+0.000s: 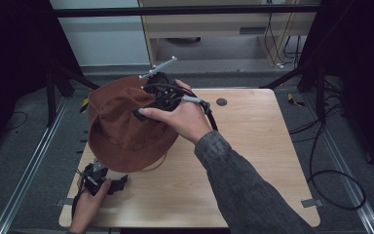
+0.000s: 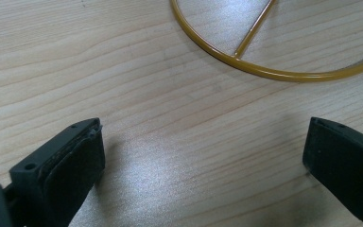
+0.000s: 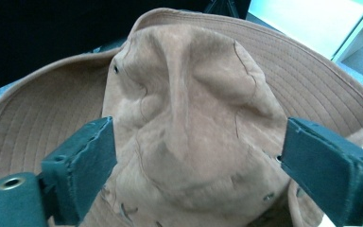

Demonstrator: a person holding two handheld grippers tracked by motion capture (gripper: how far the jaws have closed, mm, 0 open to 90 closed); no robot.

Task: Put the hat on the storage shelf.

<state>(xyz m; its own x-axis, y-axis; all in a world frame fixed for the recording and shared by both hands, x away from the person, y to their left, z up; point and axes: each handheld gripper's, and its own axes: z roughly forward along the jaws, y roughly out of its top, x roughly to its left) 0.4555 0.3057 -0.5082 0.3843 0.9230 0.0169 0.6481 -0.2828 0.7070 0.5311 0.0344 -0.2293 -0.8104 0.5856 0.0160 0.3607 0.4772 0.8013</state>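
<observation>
A brown wide-brimmed hat [image 1: 119, 129] is perched above the left half of the wooden table [image 1: 253, 146], with a thin yellow wire ring [image 1: 158, 164] peeking out under its brim. My right gripper [image 1: 146, 101] is at the hat's far right side. In the right gripper view it [image 3: 194, 161] is open, its jaws straddling the creased crown [image 3: 189, 85] with nothing pinched. My left gripper [image 1: 119, 184] rests low at the table's front left corner. It [image 2: 203, 156] is open over bare wood, a short way from the yellow ring [image 2: 264, 73].
A small dark round hole [image 1: 221, 102] marks the table's far edge. Black cables [image 1: 336, 180] loop on the carpet to the right. Metal rails [image 1: 27, 170] run along both sides, and black frame struts [image 1: 73, 78] stand behind the hat.
</observation>
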